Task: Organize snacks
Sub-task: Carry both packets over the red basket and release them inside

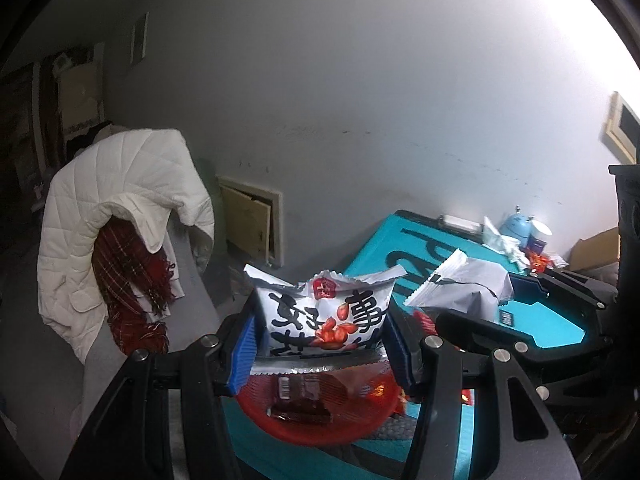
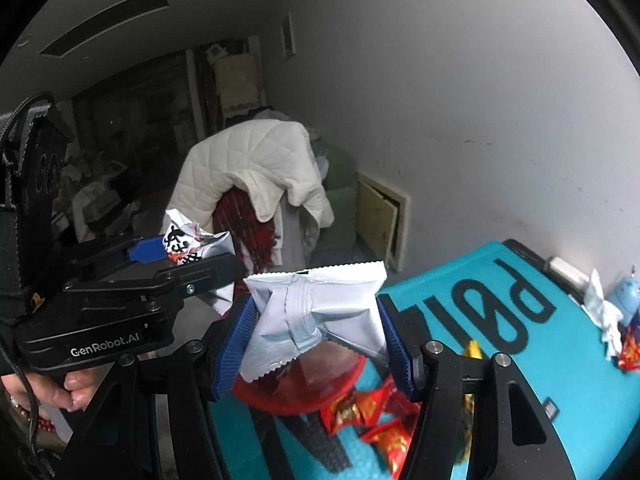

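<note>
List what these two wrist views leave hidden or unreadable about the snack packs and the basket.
- Red basket: in both views the grippers and held packs cover much of it, so its contents cannot be counted.
- Right gripper's white pack: right view shows only its sealed back; the print is hidden.
- Left gripper's printed pack: its lower edge sits behind the fingers.
- Loose red packets: blurred, labels unreadable.

"GenRobot.AI" stands on the left gripper [image 2: 188, 258]; large black letters "P0I" on the teal case [image 2: 560, 360].
</note>
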`<state>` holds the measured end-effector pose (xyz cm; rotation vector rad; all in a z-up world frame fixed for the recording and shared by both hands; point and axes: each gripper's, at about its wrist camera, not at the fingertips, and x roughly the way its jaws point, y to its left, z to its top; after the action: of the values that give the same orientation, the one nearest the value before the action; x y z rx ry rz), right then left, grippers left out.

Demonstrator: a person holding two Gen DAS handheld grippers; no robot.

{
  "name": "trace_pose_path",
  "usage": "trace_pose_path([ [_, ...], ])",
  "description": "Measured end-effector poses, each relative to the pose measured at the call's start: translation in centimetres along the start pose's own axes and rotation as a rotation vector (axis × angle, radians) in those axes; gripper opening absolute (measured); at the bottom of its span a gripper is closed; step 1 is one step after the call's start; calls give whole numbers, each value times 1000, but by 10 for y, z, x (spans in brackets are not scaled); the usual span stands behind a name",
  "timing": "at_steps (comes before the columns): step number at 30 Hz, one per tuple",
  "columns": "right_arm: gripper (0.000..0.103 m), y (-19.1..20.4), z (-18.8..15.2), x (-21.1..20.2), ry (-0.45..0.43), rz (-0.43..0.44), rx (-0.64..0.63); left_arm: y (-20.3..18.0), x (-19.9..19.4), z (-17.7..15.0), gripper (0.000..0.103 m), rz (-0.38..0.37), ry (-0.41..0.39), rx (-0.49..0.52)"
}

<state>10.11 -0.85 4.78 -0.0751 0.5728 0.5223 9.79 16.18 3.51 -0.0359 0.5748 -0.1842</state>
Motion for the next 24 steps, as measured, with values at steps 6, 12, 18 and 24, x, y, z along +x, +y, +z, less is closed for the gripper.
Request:
trace_pose_path([
  [6, 61, -11, -2, 27, 30, -6, 9, 8, 30, -1, 54, 25, 40, 1],
  [12, 61, -23, -9, 60, 87, -29, 21, 14, 65, -8, 54, 43, 100, 15],
  [18, 61, -32, -18, 86, 143, -33, 40, 19, 91, -18, 54, 47, 162, 13],
  [24, 61, -35, -25, 103, 191, -41, 28, 21, 108, -27, 54, 51, 212, 12],
])
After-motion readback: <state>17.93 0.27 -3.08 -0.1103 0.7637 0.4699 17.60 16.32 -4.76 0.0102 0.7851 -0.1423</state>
